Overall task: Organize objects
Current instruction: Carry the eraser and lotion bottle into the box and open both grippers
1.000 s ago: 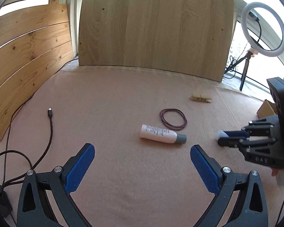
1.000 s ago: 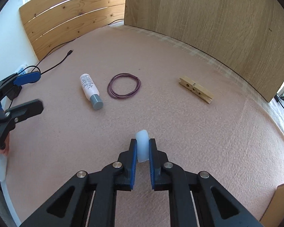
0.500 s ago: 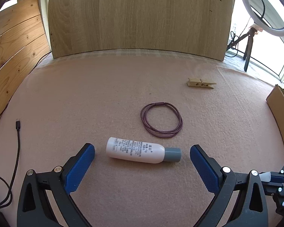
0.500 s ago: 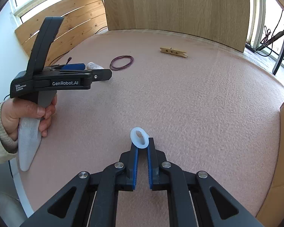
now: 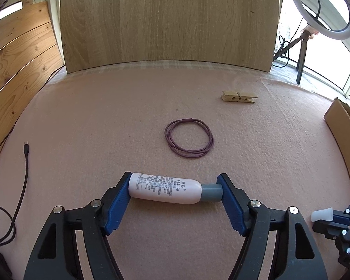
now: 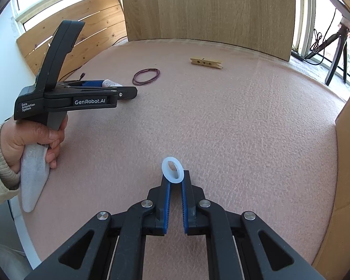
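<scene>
Left wrist view: the left gripper, black with blue ribbed pads, is closed lengthwise on a small white plastic bottle with a grey cap. 1 pad bears on the bottle's flat base at left, the other on the cap end at right. The bottle lies horizontal, near the front of the pink felt table cover. Beyond it, near the middle, lies a coiled dark purple elastic band, apart from the bottle. Farther right sits a wooden clothespin, well apart from the band. A black cable with a plug end trails along the left side. A cardboard box edge stands at the far right. A light wood panel stands upright behind the cover, and a white ring light on a tripod is at the upper right. The right gripper shows at the lower right, gripping a white piece.

Right wrist view: the right gripper is almost shut, its 2 pads pinching a small white translucent plastic ring at the tips, above the cover. The left gripper is at left, marked GenRobot.AI, held by a hand, with the bottle partly seen between its fingers. Band and clothespin lie beyond
</scene>
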A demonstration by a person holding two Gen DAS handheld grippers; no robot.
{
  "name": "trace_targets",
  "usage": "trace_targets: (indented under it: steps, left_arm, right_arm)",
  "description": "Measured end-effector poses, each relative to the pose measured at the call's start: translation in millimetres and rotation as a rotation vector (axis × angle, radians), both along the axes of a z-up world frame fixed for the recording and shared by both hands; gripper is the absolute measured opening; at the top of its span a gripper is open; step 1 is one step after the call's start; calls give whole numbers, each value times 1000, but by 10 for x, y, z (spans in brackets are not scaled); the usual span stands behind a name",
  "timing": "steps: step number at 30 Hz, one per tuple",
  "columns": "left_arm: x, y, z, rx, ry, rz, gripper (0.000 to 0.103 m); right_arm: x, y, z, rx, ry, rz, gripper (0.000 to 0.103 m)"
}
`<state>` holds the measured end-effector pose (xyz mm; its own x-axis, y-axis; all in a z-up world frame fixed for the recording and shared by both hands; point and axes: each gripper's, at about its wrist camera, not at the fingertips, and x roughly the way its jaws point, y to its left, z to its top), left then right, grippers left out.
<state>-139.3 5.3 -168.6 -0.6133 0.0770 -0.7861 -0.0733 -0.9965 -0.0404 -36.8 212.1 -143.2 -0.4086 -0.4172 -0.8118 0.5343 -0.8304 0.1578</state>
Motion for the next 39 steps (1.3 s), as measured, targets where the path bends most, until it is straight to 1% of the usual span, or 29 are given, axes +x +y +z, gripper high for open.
trace_targets:
  steps: [4, 7, 10, 13, 15, 19, 23, 31, 39]
  left_arm:
    - [325, 34, 144, 46, 29, 29, 76]
    - [550, 45, 314, 81, 59, 55, 76]
    - [724, 60, 493, 91, 89, 62, 76]
    - [828, 92, 675, 89, 121, 59, 76]
    - [869, 128, 814, 97, 141, 57, 76]
    - [931, 240, 1061, 80, 189, 35, 76]
    - [950, 371, 1224, 70, 214, 15, 76]
    - [965, 737, 1418, 56, 232, -38, 76]
    - [960, 1276, 1549, 44, 250, -120, 76]
  right_arm:
    - [59, 28, 18, -13, 15, -52, 7]
    - [101, 37, 90, -10, 46, -87, 6]
    - [102, 69, 238, -16, 77, -127, 6]
    - [107, 89, 450, -21, 132, -159, 6]
    - [107, 110, 604, -34, 166, -176, 6]
    - [127, 153, 880, -49, 230, -191, 7]
    - [164, 224, 1055, -70, 265, -207, 7]
    - [272, 506, 1160, -98, 286, -247, 7]
    - [370, 931, 1197, -115, 295, -325, 7]
